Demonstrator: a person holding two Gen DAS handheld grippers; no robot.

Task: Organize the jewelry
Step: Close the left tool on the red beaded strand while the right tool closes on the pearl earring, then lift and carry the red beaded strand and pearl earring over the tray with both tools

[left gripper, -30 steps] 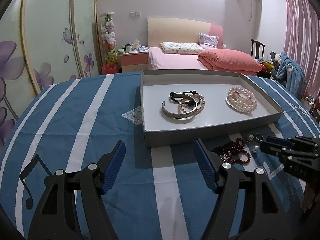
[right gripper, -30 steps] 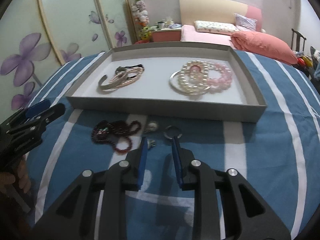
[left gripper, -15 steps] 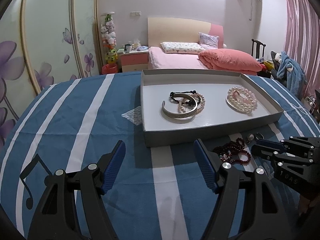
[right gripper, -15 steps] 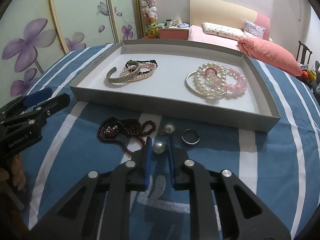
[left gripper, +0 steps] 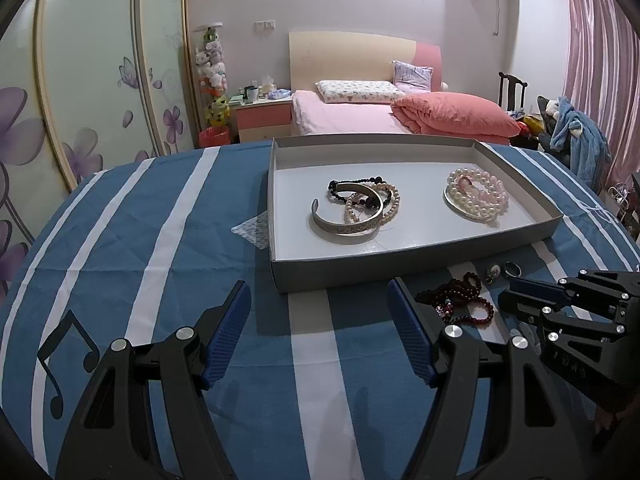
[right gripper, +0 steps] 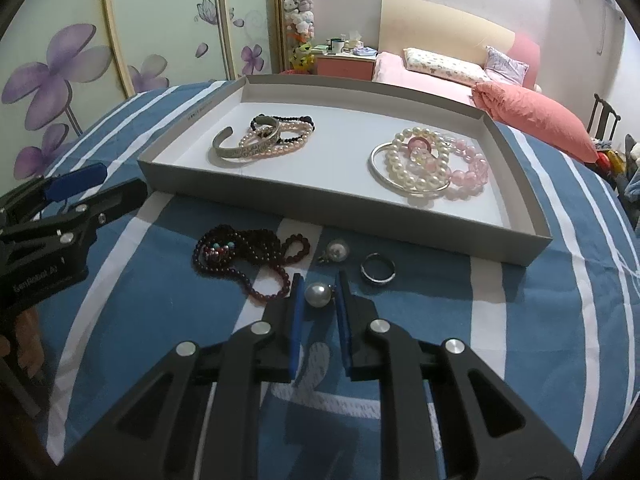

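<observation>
Two bracelet heaps are held in the grey tray (right gripper: 516, 204). A pearl earring (right gripper: 318, 295), seen only by the right wrist camera, is bracketed by the narrowly parted right gripper (right gripper: 318, 300), ungripped; the left gripper (left gripper: 320, 332) is spread wide, empty.

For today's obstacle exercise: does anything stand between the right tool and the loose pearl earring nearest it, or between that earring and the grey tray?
Nothing separates the right tool from the pearl earring; it sits between the fingers. Towards the tray, a second pearl earring lies on the cloth, and the tray's near wall must be cleared.
</observation>
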